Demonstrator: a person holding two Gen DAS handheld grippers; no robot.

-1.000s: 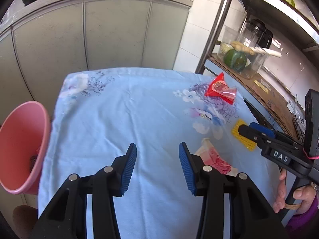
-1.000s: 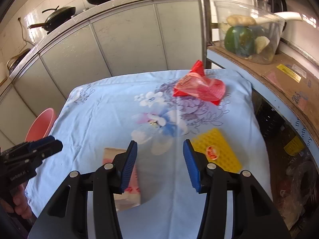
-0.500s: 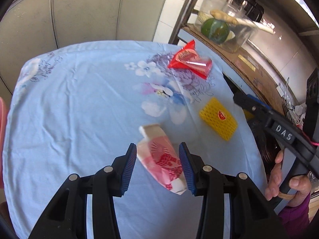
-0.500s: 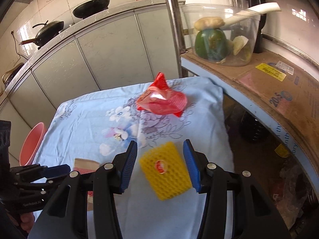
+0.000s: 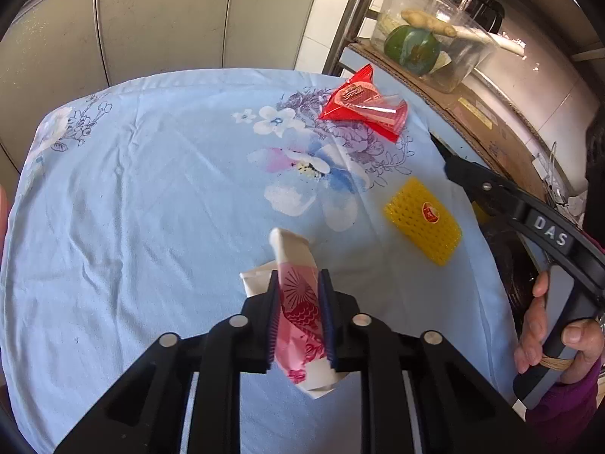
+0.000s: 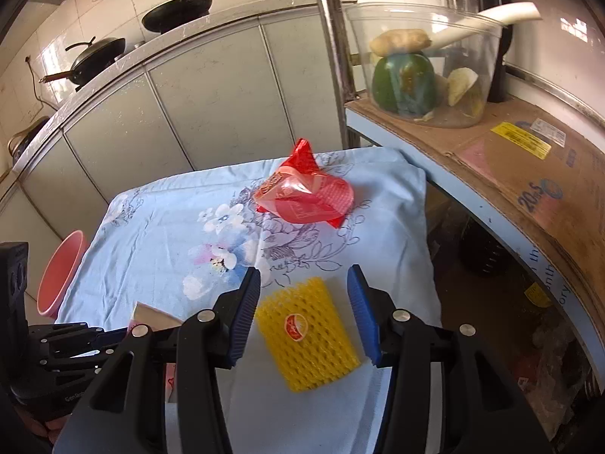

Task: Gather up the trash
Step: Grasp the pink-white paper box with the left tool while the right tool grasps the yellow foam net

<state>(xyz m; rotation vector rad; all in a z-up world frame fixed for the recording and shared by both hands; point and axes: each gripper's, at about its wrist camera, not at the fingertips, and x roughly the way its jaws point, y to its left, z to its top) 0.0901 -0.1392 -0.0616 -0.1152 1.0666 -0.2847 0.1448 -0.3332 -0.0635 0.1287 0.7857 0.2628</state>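
Having just closed since a second ago, the left gripper (image 5: 299, 314) is pinching the pink-and-white wrapper (image 5: 298, 302) on the tabletop (image 5: 151, 189). The right gripper (image 6: 304, 312) is hovering spread around the yellow foam net (image 6: 308, 335); a red wrapper (image 6: 306, 196) is lying beyond.

On the tablecloth (image 5: 151, 196), the wrapper (image 5: 363, 108) lies behind the foam net (image 5: 423, 223), the packet (image 5: 298, 302) left of it.

A home kitchen: black woks (image 6: 99, 56) sit on a tiled-wall counter (image 6: 159, 43) above grey cabinet doors (image 6: 211, 94), and a clear tub of vegetables (image 6: 423, 72) stands on a metal shelf (image 6: 491, 159).
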